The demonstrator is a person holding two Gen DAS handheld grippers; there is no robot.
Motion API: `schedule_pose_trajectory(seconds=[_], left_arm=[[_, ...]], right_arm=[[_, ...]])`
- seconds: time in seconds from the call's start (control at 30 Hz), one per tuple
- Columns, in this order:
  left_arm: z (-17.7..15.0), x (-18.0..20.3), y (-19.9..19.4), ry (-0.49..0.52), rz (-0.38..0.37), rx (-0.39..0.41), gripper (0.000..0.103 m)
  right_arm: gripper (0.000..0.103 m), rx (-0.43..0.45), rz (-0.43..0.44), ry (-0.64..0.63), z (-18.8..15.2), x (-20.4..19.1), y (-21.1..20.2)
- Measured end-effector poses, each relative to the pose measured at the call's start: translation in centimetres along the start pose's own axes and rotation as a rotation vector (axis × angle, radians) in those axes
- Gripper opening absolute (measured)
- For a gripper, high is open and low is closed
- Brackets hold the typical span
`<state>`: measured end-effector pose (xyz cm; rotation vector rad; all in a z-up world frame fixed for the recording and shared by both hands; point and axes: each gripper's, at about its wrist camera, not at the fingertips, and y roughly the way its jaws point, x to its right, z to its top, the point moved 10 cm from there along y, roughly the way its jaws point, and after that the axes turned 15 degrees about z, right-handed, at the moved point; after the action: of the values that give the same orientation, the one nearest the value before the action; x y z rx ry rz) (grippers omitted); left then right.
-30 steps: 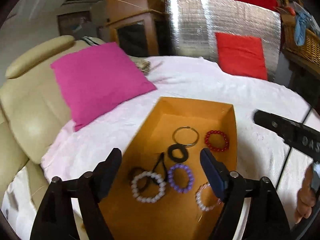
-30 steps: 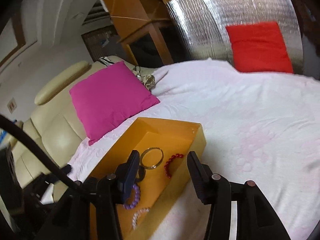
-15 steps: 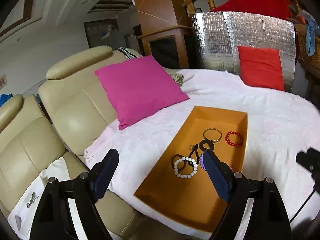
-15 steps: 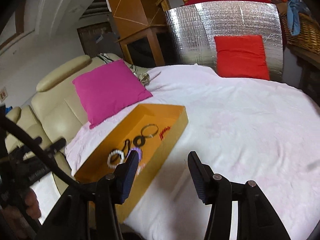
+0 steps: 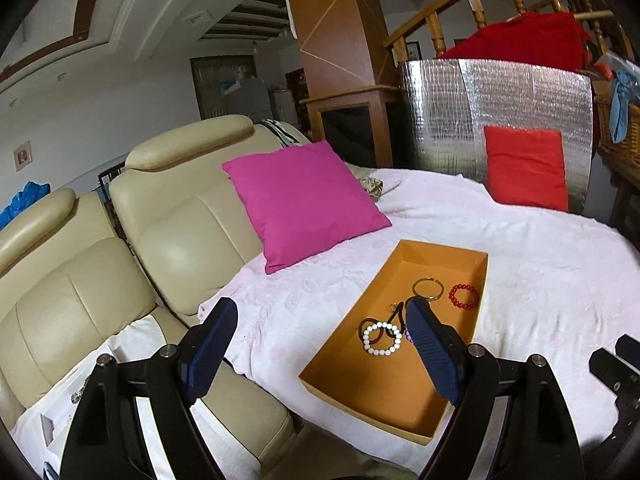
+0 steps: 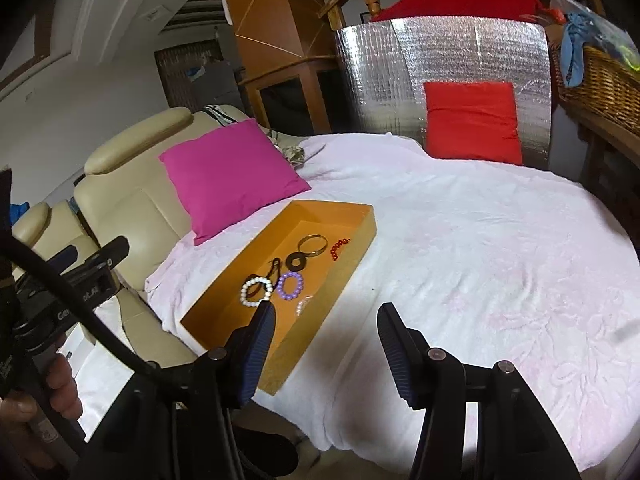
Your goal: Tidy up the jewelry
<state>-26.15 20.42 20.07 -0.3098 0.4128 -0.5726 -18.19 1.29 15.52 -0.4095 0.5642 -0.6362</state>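
Note:
An orange tray (image 5: 482, 280) (image 6: 362, 236) lies on the white-covered round table. In it are a white bead bracelet (image 5: 382, 338) (image 6: 256, 291), a purple bead bracelet (image 6: 291, 286), a red bead bracelet (image 5: 464, 297) (image 6: 338, 249), a gold bangle (image 5: 428, 289) (image 6: 313, 245), a black ring with a cord (image 6: 297, 262) and a clear bead bracelet (image 6: 303, 305). My left gripper (image 5: 320, 348) is open and empty, held back from the tray's near left. My right gripper (image 6: 326, 342) is open and empty, above the table's near edge right of the tray.
A pink cushion (image 5: 304, 200) leans on a cream leather sofa (image 5: 120, 264) left of the table. A red cushion (image 6: 472, 120) rests against a silver foil panel (image 6: 440, 64) at the far side. A wicker basket (image 6: 600, 80) stands at the right.
Both grippers have pulled back and up from the tray, which now looks smaller and farther. The jewelry has not moved. Both stay open.

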Motion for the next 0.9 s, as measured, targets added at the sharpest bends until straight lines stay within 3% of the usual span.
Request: schedule_pose_trajectory(seconds=[0.37, 0.9], left_arm=[[0.4, -2.1, -2.5, -0.047, 0.009, 0.027, 0.092], [-0.2, -2.4, -2.4, -0.055, 0.015, 0.007, 0.093]], right_arm=[[0.062, 0.012, -0.011, -0.022, -0.3, -2.5, -2.1], [0.064, 0.004, -0.008, -0.035, -0.3, -3.7, -1.7]])
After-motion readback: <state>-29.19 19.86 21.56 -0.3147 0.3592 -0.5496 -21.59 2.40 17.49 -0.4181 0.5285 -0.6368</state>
